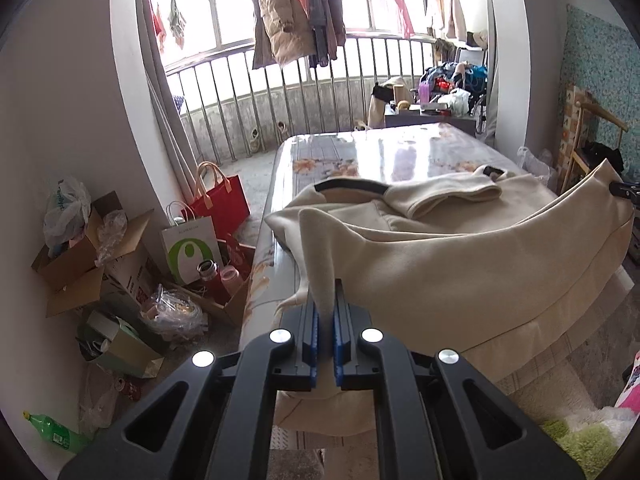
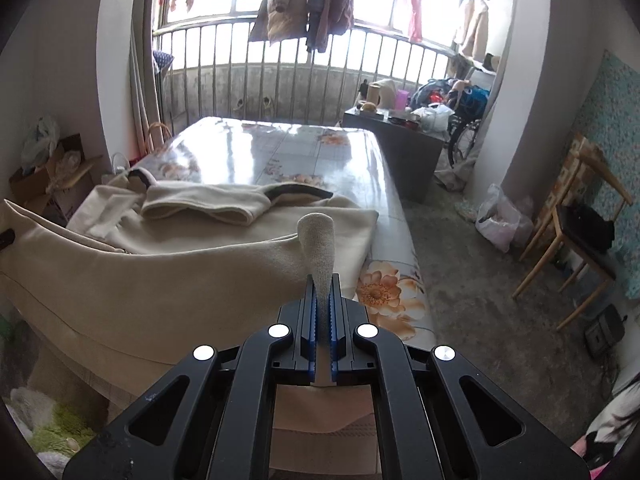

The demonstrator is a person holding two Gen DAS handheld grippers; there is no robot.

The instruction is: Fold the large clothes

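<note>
A large cream garment (image 1: 460, 256) with dark neck trim lies on the near half of a glossy floral table (image 1: 400, 152). Its near hem is lifted off the table and stretched between both grippers. My left gripper (image 1: 327, 292) is shut on the hem's left corner, a pinch of cloth standing up between the blue pads. My right gripper (image 2: 323, 284) is shut on the right corner of the garment (image 2: 160, 272), a grey-cream fold sticking up from its jaws. A sleeve (image 2: 200, 204) lies folded across the body. The far half of the table (image 2: 280, 148) is bare.
Left of the table stand cardboard boxes (image 1: 80, 264), a red bag (image 1: 224, 200), a white paper bag (image 1: 188, 248), bottles and plastic bags. A railing with hanging clothes (image 1: 288, 28) is behind. A dark side table (image 2: 400, 140) and a wooden chair (image 2: 580, 232) stand at the right.
</note>
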